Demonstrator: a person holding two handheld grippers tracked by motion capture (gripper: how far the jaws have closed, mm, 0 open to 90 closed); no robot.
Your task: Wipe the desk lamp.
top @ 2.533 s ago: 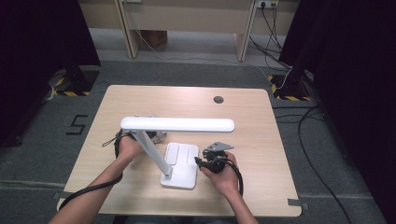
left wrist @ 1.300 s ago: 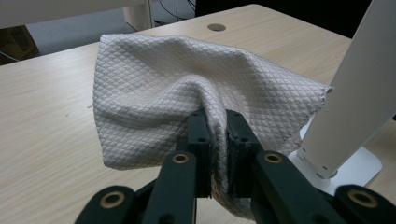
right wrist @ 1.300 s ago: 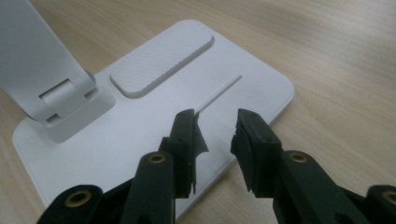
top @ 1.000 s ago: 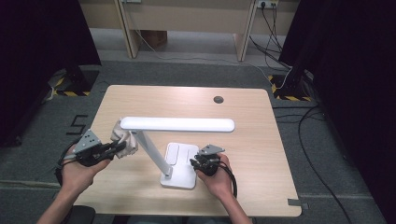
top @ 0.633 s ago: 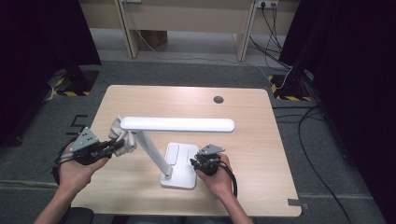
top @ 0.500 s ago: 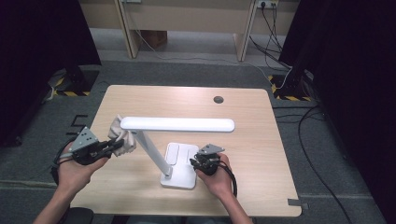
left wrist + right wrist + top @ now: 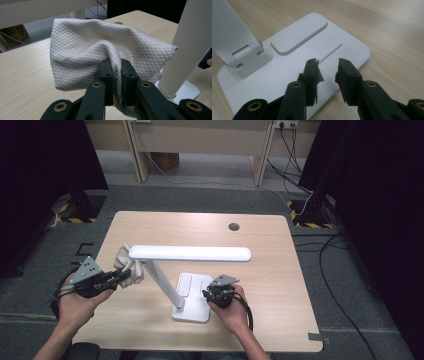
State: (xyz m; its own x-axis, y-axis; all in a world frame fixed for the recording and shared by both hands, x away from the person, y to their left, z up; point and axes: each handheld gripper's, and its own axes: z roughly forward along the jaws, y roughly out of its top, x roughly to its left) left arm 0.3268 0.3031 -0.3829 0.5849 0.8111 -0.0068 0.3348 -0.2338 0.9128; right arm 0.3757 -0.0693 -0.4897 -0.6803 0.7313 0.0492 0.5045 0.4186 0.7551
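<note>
Wiping down the desk lamp [image 7: 190, 270] mid-table [image 7: 280, 270], base toward the near edge: my right tongs [image 7: 327, 72], half-open and just been narrowing, steady its base while left tongs [image 7: 115, 72] pinch the cloth [image 7: 100, 50] by the left edge; keep strokes light

One white desk lamp [image 7: 192, 270], one cream cloth [image 7: 128, 267], two tongs [image 7: 119, 279] [image 7: 207, 293], one wooden table [image 7: 280, 270]

Even overhead light, dark room edges, soft shadows, blurred close-ups
</note>
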